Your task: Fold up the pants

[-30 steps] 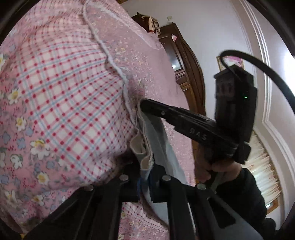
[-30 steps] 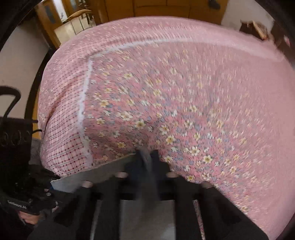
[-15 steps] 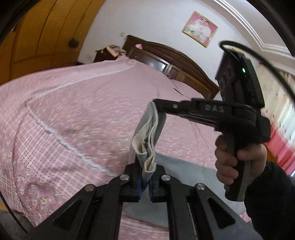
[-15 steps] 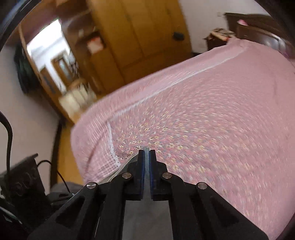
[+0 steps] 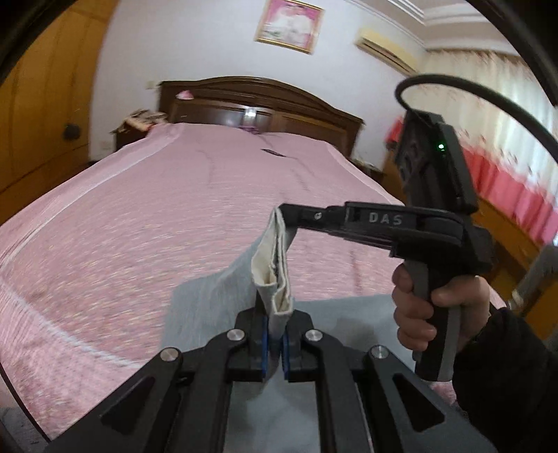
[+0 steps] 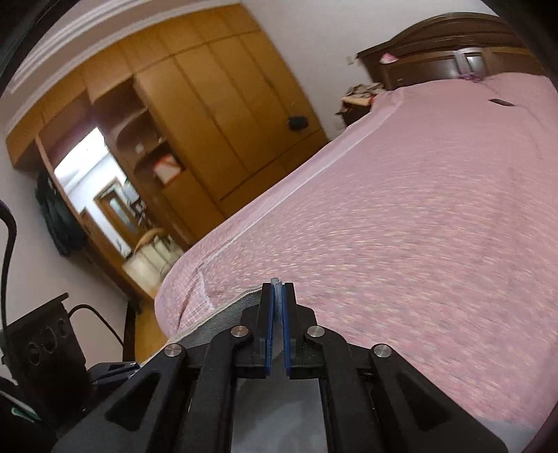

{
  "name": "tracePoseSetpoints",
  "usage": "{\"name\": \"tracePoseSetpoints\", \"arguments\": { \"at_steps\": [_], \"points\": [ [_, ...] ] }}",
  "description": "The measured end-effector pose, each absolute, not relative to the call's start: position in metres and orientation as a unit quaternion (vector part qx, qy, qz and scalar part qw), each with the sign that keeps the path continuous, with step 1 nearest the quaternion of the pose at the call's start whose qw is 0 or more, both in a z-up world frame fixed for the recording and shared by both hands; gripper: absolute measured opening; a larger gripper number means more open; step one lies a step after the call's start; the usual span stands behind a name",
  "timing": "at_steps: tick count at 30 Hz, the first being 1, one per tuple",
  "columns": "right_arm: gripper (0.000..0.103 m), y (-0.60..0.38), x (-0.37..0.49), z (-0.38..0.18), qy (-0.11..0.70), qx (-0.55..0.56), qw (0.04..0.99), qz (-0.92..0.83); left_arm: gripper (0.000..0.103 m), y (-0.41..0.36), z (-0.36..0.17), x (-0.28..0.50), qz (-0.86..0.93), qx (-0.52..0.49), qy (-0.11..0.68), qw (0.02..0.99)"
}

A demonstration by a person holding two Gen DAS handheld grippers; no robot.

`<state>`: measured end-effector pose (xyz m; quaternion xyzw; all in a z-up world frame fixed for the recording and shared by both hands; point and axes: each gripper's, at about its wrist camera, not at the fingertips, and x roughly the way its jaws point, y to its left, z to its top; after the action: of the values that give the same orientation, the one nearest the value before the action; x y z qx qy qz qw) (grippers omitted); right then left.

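I hold the grey pants [image 5: 223, 299] above the near end of the pink bed [image 5: 146, 223], my left gripper [image 5: 275, 343] and right gripper [image 6: 277, 325] each clamped on the waistband; I should keep the 2 grips level and taut while laying them flat

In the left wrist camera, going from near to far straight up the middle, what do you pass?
left gripper clamped on the grey pants → pale waistband stretched up to the right gripper → pink bedspread → dark wooden headboard → framed picture on the wall.
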<state>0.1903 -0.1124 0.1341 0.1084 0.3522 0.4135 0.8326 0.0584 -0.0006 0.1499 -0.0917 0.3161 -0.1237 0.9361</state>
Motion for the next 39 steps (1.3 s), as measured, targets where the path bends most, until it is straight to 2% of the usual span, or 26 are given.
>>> {"name": "tracePoseSetpoints", "arguments": {
  "at_steps": [8, 15, 16, 19, 22, 26, 27, 28, 32, 35, 37, 39],
  "points": [
    [0.005, -0.251, 0.180, 0.119, 0.340, 0.162, 0.855, 0.357, 0.005, -0.131, 0.145, 0.089, -0.211, -0.028, 0.341, 0.916],
    [0.005, -0.353, 0.172, 0.080, 0.340, 0.250, 0.860, 0.287, 0.005, -0.230, 0.101, 0.111, -0.259, -0.007, 0.384, 0.886],
    [0.002, -0.364, 0.172, 0.072, 0.341, 0.269, 0.857, 0.279, 0.005, -0.237, 0.094, 0.114, -0.259, -0.003, 0.390, 0.884],
    [0.002, -0.402, 0.174, 0.044, 0.370, 0.331, 0.834, 0.241, 0.005, -0.261, 0.074, 0.108, -0.259, 0.002, 0.404, 0.878],
    [0.002, -0.436, 0.175, 0.027, 0.363, 0.403, 0.806, 0.237, 0.005, -0.267, 0.067, 0.106, -0.254, 0.004, 0.400, 0.881],
    [0.003, -0.443, 0.174, 0.024, 0.372, 0.408, 0.802, 0.230, 0.005, -0.249, 0.078, 0.108, -0.268, -0.006, 0.376, 0.887],
    [0.009, -0.439, 0.172, 0.024, 0.391, 0.397, 0.802, 0.214, 0.005, -0.241, 0.082, 0.102, -0.277, -0.006, 0.366, 0.889],
    [0.029, -0.437, 0.171, 0.024, 0.410, 0.394, 0.796, 0.207, 0.005, -0.233, 0.087, 0.095, -0.282, -0.007, 0.360, 0.889],
    [0.070, -0.424, 0.159, 0.038, 0.415, 0.406, 0.785, 0.218, 0.005, -0.211, 0.094, 0.088, -0.287, -0.009, 0.348, 0.892],
    [0.088, -0.412, 0.151, 0.058, 0.393, 0.403, 0.784, 0.261, 0.005, -0.209, 0.100, 0.084, -0.286, -0.003, 0.341, 0.895],
    [0.093, -0.396, 0.150, 0.067, 0.381, 0.410, 0.779, 0.281, 0.005, -0.212, 0.101, 0.078, -0.283, 0.011, 0.333, 0.899],
    [0.093, -0.371, 0.159, 0.071, 0.408, 0.388, 0.779, 0.278, 0.005, -0.218, 0.098, 0.071, -0.280, 0.033, 0.330, 0.901]
  ]
}}
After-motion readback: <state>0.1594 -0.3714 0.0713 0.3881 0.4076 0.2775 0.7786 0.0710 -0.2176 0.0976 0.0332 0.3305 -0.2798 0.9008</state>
